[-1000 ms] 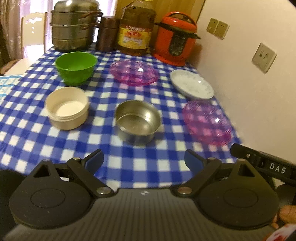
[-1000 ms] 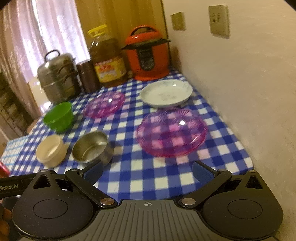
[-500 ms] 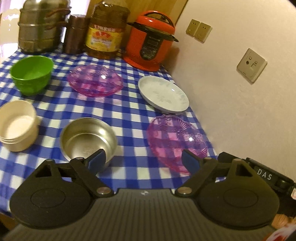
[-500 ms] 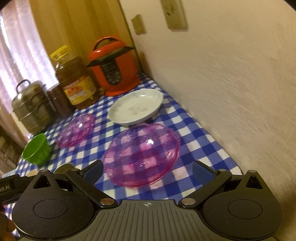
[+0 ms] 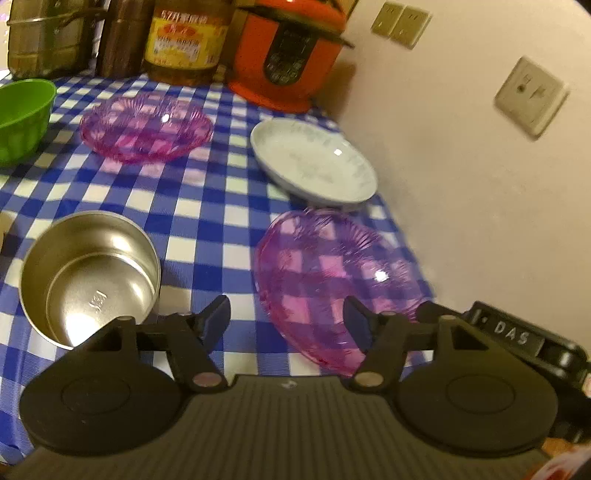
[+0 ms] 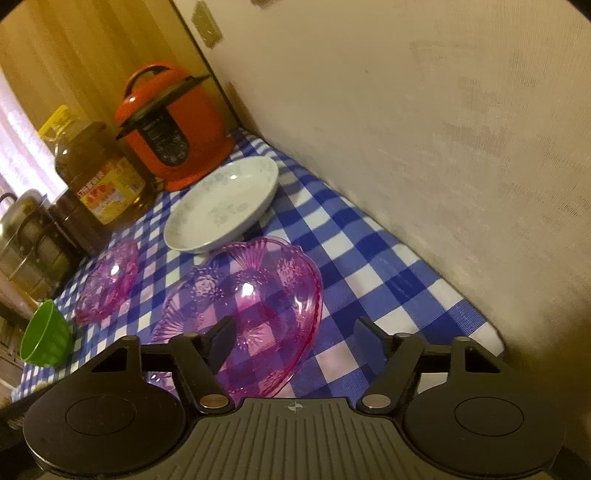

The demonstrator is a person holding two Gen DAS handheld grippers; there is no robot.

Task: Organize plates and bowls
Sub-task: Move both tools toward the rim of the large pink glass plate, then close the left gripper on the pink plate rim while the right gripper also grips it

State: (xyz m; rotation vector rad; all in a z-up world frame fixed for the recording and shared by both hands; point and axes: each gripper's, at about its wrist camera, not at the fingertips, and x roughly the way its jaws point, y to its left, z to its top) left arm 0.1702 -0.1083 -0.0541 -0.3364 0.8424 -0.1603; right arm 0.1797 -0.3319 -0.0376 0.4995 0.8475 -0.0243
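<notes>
A near pink glass plate (image 5: 332,280) (image 6: 251,306) lies on the blue checked tablecloth close to the wall. A white plate (image 5: 314,162) (image 6: 225,206) sits just behind it. A second pink plate (image 5: 146,127) (image 6: 107,284) lies farther left. A steel bowl (image 5: 88,273) and a green bowl (image 5: 22,118) (image 6: 44,339) are on the left. My left gripper (image 5: 288,321) is open, just over the near pink plate's front edge. My right gripper (image 6: 295,336) is open, its left finger over that plate's near rim.
A red pressure cooker (image 5: 288,55) (image 6: 173,125), an oil bottle (image 5: 184,40) (image 6: 96,173), a brown canister (image 5: 122,37) and a steel steamer pot (image 5: 44,33) stand along the back. The wall (image 5: 480,184) runs close on the right, with the table's edge (image 6: 491,336) near it.
Both grippers moved forward and right toward the near pink plate, which now fills more of each view. The cream bowl has left the left wrist view. Both stay open.
</notes>
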